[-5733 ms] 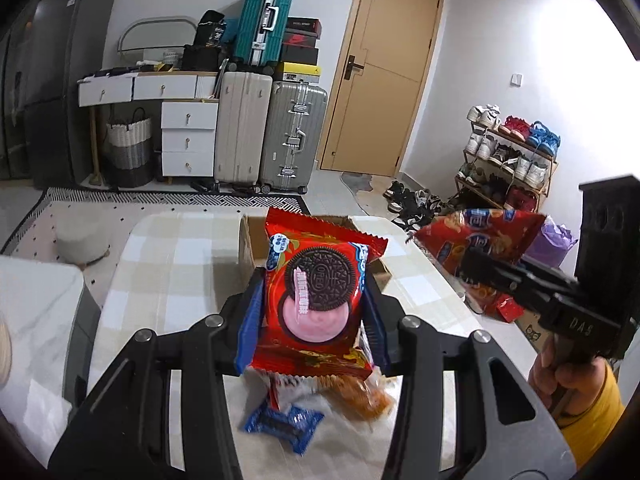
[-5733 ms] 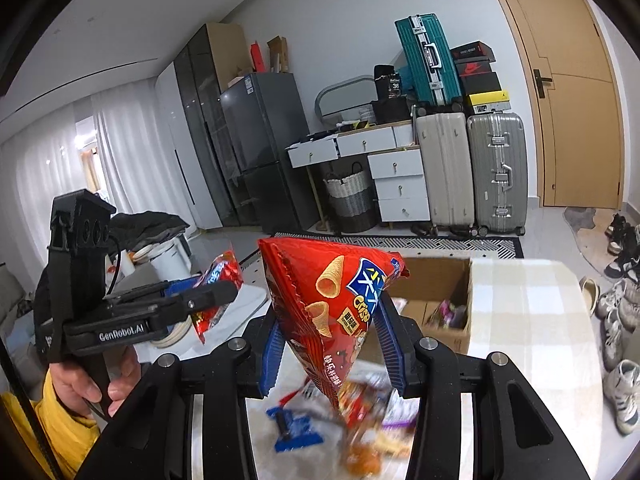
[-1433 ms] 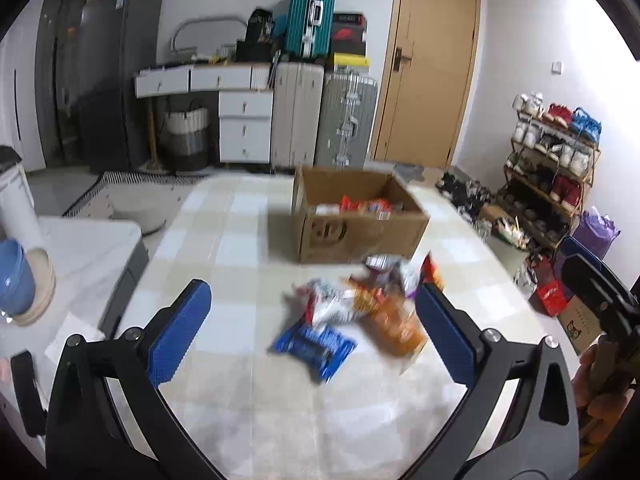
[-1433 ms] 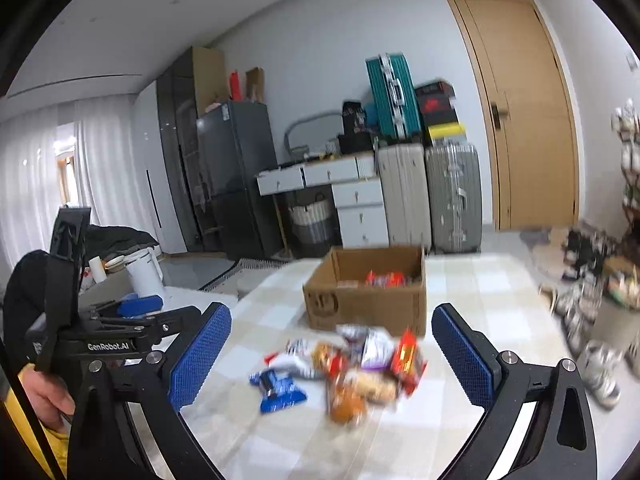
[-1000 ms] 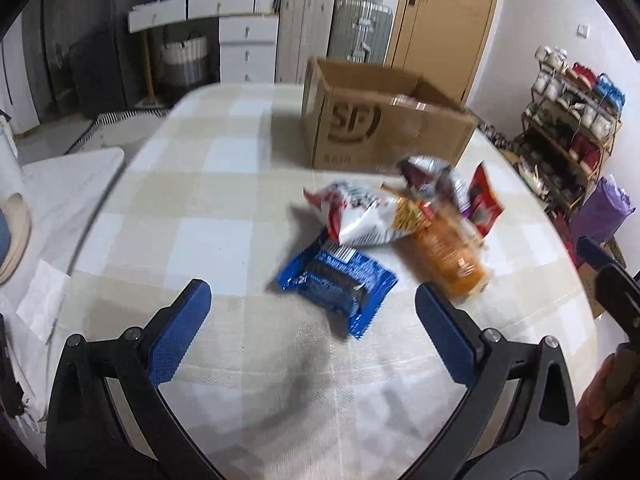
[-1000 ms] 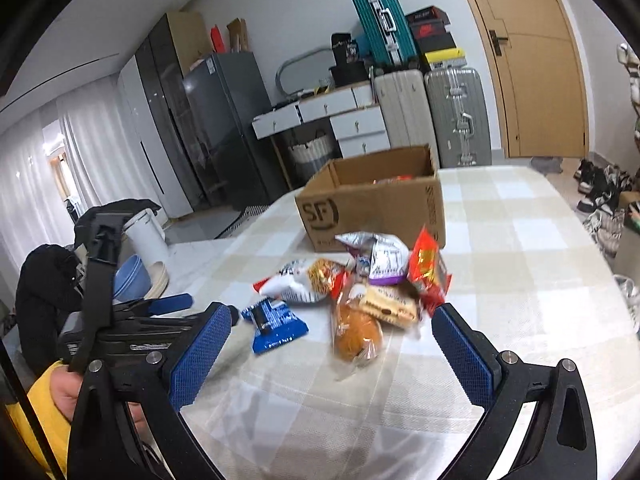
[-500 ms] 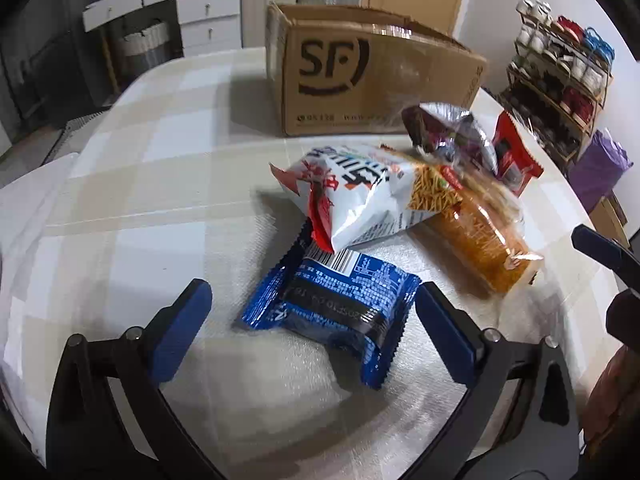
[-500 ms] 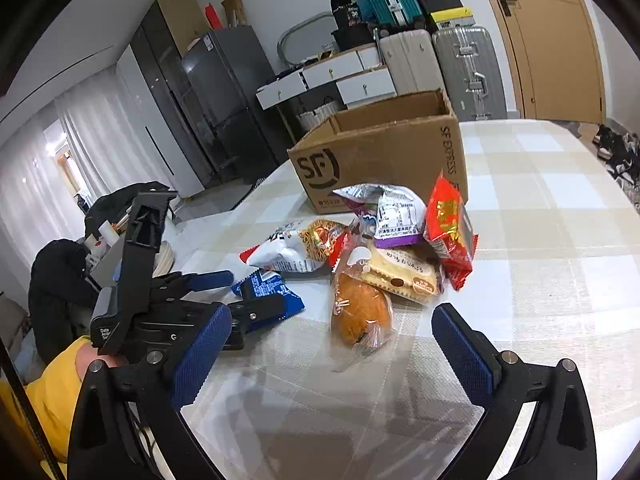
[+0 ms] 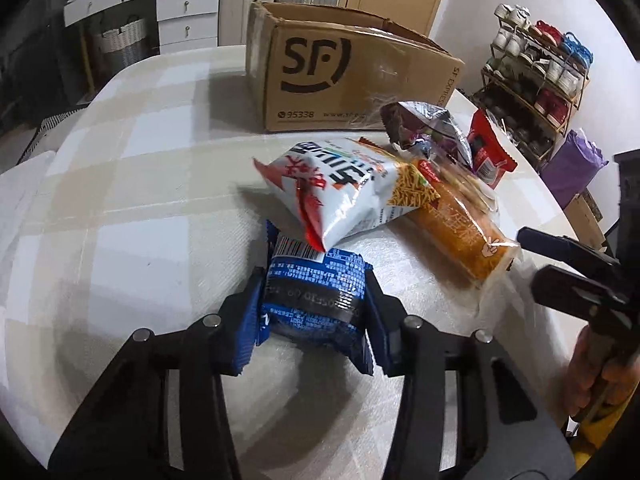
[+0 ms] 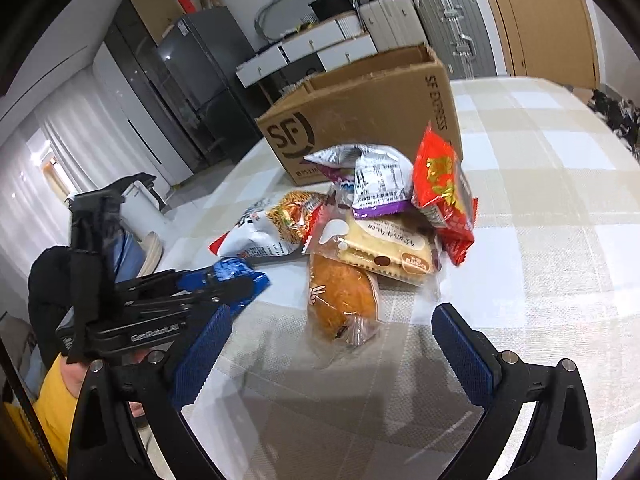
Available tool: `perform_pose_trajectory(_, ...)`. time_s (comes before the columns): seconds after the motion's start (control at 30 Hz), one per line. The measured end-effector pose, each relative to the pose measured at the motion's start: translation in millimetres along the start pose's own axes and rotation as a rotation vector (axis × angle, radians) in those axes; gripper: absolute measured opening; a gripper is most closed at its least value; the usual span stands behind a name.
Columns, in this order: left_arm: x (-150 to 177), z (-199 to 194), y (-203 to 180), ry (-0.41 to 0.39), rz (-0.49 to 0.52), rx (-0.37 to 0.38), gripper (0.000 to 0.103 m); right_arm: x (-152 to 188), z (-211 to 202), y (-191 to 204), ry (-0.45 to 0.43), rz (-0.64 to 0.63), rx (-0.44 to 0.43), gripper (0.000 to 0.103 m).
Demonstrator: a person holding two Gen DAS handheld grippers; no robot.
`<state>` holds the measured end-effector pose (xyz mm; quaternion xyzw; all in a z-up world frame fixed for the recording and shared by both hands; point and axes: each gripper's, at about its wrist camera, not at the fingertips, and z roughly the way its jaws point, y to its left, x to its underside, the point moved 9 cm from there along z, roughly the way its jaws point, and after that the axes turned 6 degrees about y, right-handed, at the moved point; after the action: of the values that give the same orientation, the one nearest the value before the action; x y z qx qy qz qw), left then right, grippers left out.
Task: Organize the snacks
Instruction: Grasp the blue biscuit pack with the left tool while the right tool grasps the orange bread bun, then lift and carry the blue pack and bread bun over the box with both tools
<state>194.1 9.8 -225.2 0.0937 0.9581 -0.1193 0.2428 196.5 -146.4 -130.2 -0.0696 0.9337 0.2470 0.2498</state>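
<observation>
left tongs (image 9: pixel 314 312) closing on the blue cookie packet (image 9: pixel 316 296) at lower centre; right tongs (image 10: pixel 332 356) spread apart over the bench (image 10: pixel 540 208).

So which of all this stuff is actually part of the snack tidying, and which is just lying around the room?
Part of the job:
- blue packet, left gripper closing on it
- white noodle-snack bag
- bread roll
- sandwich biscuits
- red packet
- silver-purple packet
- cardboard box
- right gripper, open

Just lying about:
- suitcases
- shoe rack
- fridge
- white drawers
</observation>
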Motion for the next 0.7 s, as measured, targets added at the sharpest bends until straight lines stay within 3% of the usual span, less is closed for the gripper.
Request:
perform_pose_trajectory(0.2, 9.3, -18.8, 5.7, -0.026, -0.022, 0.01, 0.043, -10.3, 13.7, 7.4, 0.04, 0.006, -0.034, 0.102)
perform_pose_trajectory(0.33, 16.8, -34.3, 9.4, -0.04, -0.03, 0.024, 0.043, -16.9, 26.0, 13.6, 0.066, -0.037, 0.007, 0.098)
perform_pose_trajectory(0.43, 23.0, -45.6, 12.2, -0.05, -0.029, 0.027, 0.043, -18.5, 38.8, 17.8, 0.111, -0.071, 0.024, 0.082)
perform_pose_trajectory(0.53, 29.6, -57.6, 18.6, -0.064, -0.048, 0.035, 0.043, -20.0, 50.9, 14.5, 0.132, -0.122, 0.125, 0.068)
perform_pose_trajectory(0.63, 32.9, -64.5, 22.6, -0.076, -0.063, 0.037, 0.043, -19.3, 57.1, 14.4, 0.139, -0.172, 0.182, 0.044)
perform_pose_trajectory(0.7, 34.3, -67.7, 24.3, -0.08, -0.07, 0.039, 0.043, -17.5, 57.4, 17.0, 0.143, -0.187, 0.189, 0.04)
